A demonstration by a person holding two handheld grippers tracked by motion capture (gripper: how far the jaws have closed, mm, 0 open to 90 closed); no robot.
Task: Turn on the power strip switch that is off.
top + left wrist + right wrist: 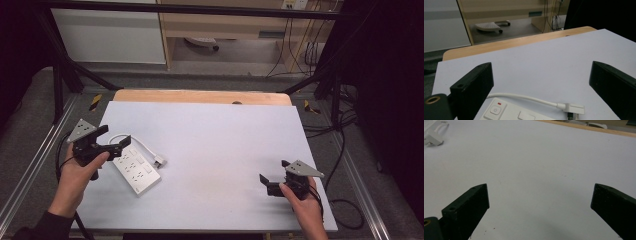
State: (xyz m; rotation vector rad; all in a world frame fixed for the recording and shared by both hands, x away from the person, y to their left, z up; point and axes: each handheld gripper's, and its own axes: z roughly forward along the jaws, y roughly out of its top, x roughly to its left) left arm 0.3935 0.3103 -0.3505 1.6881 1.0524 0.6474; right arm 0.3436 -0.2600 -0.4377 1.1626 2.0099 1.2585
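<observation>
One white power strip [136, 171] lies on the white table [215, 150] at about 9 o'clock from the table's middle, long axis running from 10 toward 4 o'clock. Its one white cable [142, 143] loops out from the far end and ends in one white plug [159, 161] lying flat on the table at about 3 o'clock of the strip, just beside it. In the left gripper view one power button [495, 110] with a small red mark above it shows on the strip's face.

Two grippers are in hand. The left gripper [114, 138] hangs over the strip's far end, jaws spread wide, gripping nothing. The right gripper [267, 181] sits at about 4 o'clock of the table, well apart from the strip, jaws also spread wide over bare table
</observation>
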